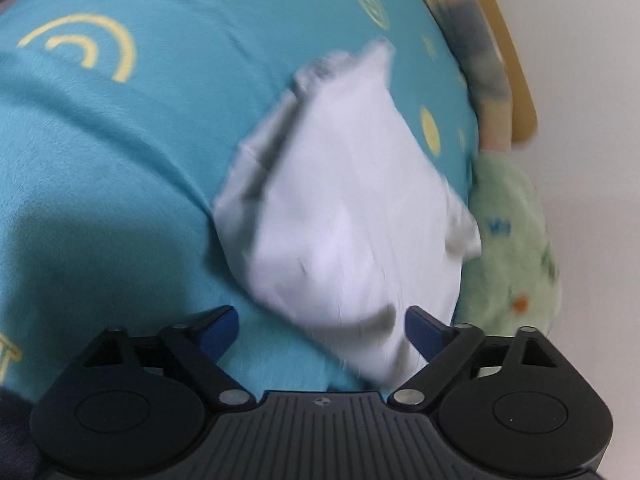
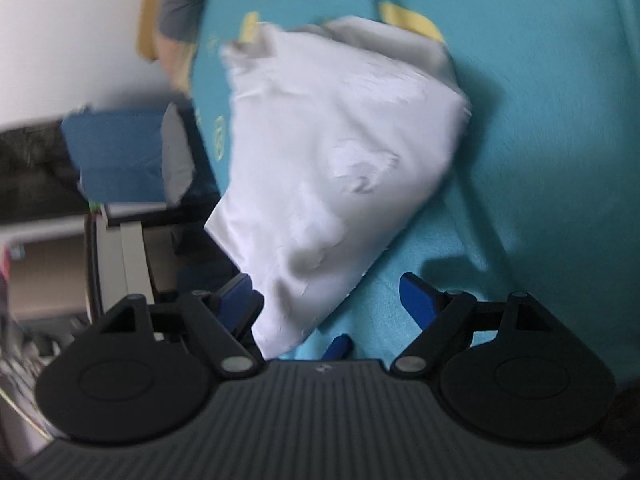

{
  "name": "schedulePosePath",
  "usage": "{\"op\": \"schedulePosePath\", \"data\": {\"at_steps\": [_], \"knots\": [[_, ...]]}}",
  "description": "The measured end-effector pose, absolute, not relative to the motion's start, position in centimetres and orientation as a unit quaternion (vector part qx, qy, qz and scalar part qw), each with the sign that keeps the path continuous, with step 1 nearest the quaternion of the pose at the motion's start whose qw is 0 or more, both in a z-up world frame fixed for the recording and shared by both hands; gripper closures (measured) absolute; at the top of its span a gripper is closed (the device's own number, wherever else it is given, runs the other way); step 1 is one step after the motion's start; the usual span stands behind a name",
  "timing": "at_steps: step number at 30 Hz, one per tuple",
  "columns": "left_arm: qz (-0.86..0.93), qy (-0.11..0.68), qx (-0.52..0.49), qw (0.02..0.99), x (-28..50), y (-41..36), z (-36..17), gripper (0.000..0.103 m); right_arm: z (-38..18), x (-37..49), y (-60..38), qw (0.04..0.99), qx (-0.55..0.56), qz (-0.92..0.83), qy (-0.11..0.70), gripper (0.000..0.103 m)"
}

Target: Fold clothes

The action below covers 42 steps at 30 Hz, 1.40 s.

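One folded white garment [image 1: 340, 208] lies on teal blanket [image 1: 120, 160]

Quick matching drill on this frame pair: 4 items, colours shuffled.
Things:
1. folded garment
2. bedspread
3. fleece blanket at the bed's edge
4. left tool pads

Colours:
A. pale green
B. dark blue
C. white
D. teal with yellow prints

Pairs: 1-C, 2-D, 3-A, 4-B
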<state>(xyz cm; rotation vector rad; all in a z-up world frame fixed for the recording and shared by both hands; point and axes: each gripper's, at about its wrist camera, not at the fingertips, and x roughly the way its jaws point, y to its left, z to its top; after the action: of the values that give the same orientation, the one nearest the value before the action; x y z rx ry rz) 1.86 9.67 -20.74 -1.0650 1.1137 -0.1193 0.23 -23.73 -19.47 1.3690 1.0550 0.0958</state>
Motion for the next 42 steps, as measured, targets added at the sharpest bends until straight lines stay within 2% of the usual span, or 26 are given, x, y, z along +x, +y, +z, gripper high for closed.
{"op": "schedulePosePath", "data": {"at_steps": [1, 2, 4, 6, 7, 9, 13, 16, 24, 30, 36, 42], "knots": [[-0.038, 0.488, -0.497, 0.716, 1.8, 10.2, -20.8, 0.041, -19.9, 0.4, -23.8, 0.646, 0.608, 0.03, 0.46, 0.02], [-0.027, 0.472, -0.507, 0.72, 1.6, 10.7, -20.8, 0.043, -20.1, 0.5, -24.0, 0.646, 0.615, 0.022, 0.451, 0.02], [-0.021, 0.456, -0.522, 0.72, 1.4, 11.2, -21.0, 0.063, -20.3, 0.9, -24.5, 0.643, 0.631, 0.014, 0.433, 0.021], [-0.023, 0.446, -0.527, 0.723, 1.2, 11.3, -20.8, 0.071, -20.0, 1.2, -25.2, 0.657, 0.635, -0.001, 0.407, 0.021], [-0.025, 0.442, -0.527, 0.726, 1.2, 11.3, -20.6, 0.075, -19.9, 1.3, -25.6, 0.663, 0.634, -0.012, 0.397, 0.025], [-0.029, 0.436, -0.522, 0.732, 1.2, 11.2, -20.2, 0.077, -20.1, 1.4, -26.2, 0.66, 0.644, -0.026, 0.387, 0.03], [-0.039, 0.433, -0.514, 0.74, 1.3, 11.0, -19.6, 0.079, -20.2, 1.4, -26.3, 0.667, 0.636, -0.033, 0.386, 0.062], [-0.062, 0.415, -0.508, 0.752, 1.4, 10.4, -18.4, 0.079, -19.3, 0.9, -26.2, 0.683, 0.641, -0.019, 0.35, 0.075], [-0.106, 0.404, -0.513, 0.75, -0.4, 9.9, -11.9, 0.08, -13.0, -2.0, -26.3, 0.739, 0.626, 0.028, 0.248, 0.08], [-0.145, 0.426, -0.512, 0.732, -2.2, 7.0, -5.6, 0.08, -6.9, -6.4, -29.0, 0.761, 0.607, 0.019, 0.228, 0.08], [-0.205, 0.445, -0.467, 0.736, -2.0, -1.4, -0.4, 0.08, -1.7, -10.6, -35.1, 0.785, 0.586, -0.006, 0.199, 0.08], [-0.29, 0.459, -0.42, 0.727, 0.8, -15.1, 3.5, 0.08, 3.2, -12.8, -45.3, 0.813, 0.558, -0.06, 0.155, 0.08]]}}
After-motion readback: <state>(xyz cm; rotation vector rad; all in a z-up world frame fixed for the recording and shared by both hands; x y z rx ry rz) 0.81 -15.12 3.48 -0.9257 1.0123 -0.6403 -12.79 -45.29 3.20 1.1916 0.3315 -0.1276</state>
